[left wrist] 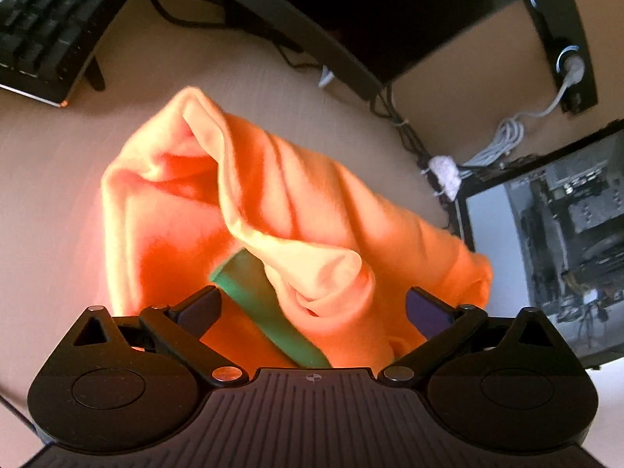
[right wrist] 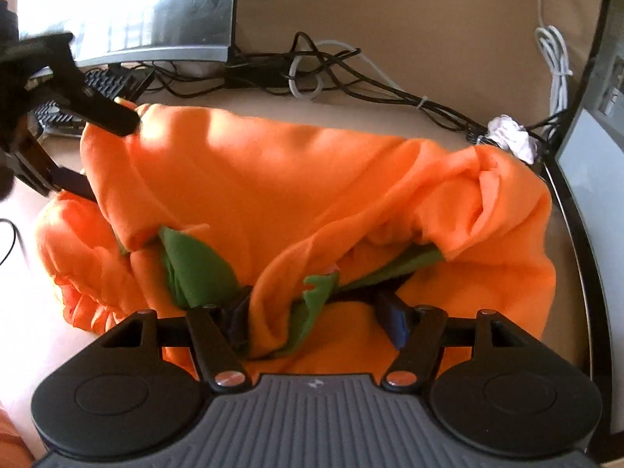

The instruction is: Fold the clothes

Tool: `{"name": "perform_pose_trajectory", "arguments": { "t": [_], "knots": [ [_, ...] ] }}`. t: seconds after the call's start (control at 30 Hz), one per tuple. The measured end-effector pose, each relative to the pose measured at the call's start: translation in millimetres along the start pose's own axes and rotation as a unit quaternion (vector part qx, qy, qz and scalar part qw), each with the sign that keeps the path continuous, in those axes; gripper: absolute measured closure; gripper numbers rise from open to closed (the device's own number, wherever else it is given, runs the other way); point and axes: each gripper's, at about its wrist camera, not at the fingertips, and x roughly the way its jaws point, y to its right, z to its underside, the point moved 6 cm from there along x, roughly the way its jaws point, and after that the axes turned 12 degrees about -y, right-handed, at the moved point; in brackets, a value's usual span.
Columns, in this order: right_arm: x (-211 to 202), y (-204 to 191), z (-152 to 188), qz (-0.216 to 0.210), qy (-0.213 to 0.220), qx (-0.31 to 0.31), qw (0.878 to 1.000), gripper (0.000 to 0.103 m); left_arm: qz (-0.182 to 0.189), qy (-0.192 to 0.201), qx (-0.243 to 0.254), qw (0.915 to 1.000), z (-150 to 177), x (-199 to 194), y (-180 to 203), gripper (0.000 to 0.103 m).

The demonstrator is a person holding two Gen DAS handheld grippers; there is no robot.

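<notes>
An orange garment [left wrist: 273, 202] with green trim [left wrist: 269, 308] lies crumpled on the beige desk [left wrist: 50, 195]. My left gripper [left wrist: 312, 310] is open, its fingers wide apart, and a raised fold of the cloth sits between them. From the right wrist view the same garment [right wrist: 273, 187] spreads across the desk with green pieces [right wrist: 199, 269] showing at its near edge. My right gripper [right wrist: 316, 321] is open around a bunched fold of orange and green cloth. The left gripper [right wrist: 93, 150] shows at upper left, its fingers straddling the garment's far left edge.
A black keyboard [left wrist: 43, 27] sits at the back left. A monitor stand [right wrist: 156, 50] and tangled cables [right wrist: 351, 78] run along the back. A dark-framed computer case [left wrist: 561, 241] stands at the right desk edge, with a white cable bundle [left wrist: 499, 140] beside it.
</notes>
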Motion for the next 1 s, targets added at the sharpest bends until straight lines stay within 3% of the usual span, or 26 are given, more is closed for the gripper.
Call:
{"name": "perform_pose_trajectory", "arguments": {
  "t": [0.07, 0.17, 0.27, 0.33, 0.4, 0.47, 0.53, 0.63, 0.73, 0.87, 1.0],
  "knots": [
    [-6.4, 3.1, -2.0, -0.003, 0.004, 0.001, 1.0, 0.036, -0.007, -0.001, 0.01, 0.9999, 4.0, 1.4, 5.1, 0.034],
    [-30.8, 10.4, -8.7, -0.007, 0.032, 0.009, 0.999, 0.036, -0.023, 0.011, 0.028, 0.9993, 8.9, -3.6, 13.9, 0.059],
    [-63.3, 11.6, -27.2, -0.008, 0.087, 0.008, 0.996, 0.05, -0.038, 0.019, 0.057, 0.9975, 17.7, -8.2, 27.0, 0.07],
    [-77.8, 9.2, -44.5, -0.025, 0.116, 0.014, 0.993, 0.053, -0.044, 0.018, 0.081, 0.9956, 27.7, -10.5, 35.8, 0.07],
    [-75.6, 3.7, -59.3, -0.064, 0.119, 0.02, 0.991, 0.053, -0.046, -0.005, 0.097, 0.9942, 42.6, -4.9, 38.6, 0.07],
    [-58.8, -2.7, -63.3, -0.076, 0.099, 0.01, 0.992, 0.053, -0.062, -0.033, 0.101, 0.9925, 56.2, 5.8, 33.3, 0.07],
    [-27.5, -5.1, -52.6, -0.051, 0.05, -0.008, 0.997, 0.053, -0.078, -0.052, 0.111, 0.9894, 67.2, 11.9, 30.1, 0.071],
    [10.3, 3.0, -21.4, -0.007, -0.017, -0.014, 1.0, 0.053, -0.061, -0.032, 0.16, 0.9848, 70.0, -10.1, 47.7, 0.069],
    [5.5, 5.1, -6.1, -0.001, -0.003, -0.016, 1.0, 0.052, -0.024, 0.026, 0.199, 0.9794, 59.6, -51.0, 73.1, 0.045],
    [3.7, 5.5, -3.5, 0.002, 0.006, -0.011, 1.0, 0.052, -0.005, 0.073, 0.187, 0.9796, 32.3, -56.0, 78.5, 0.028],
    [1.8, 5.2, -1.1, 0.001, 0.011, -0.005, 1.0, 0.052, 0.002, 0.101, 0.164, 0.9813, 7.1, -48.0, 76.1, 0.028]
  ]
}}
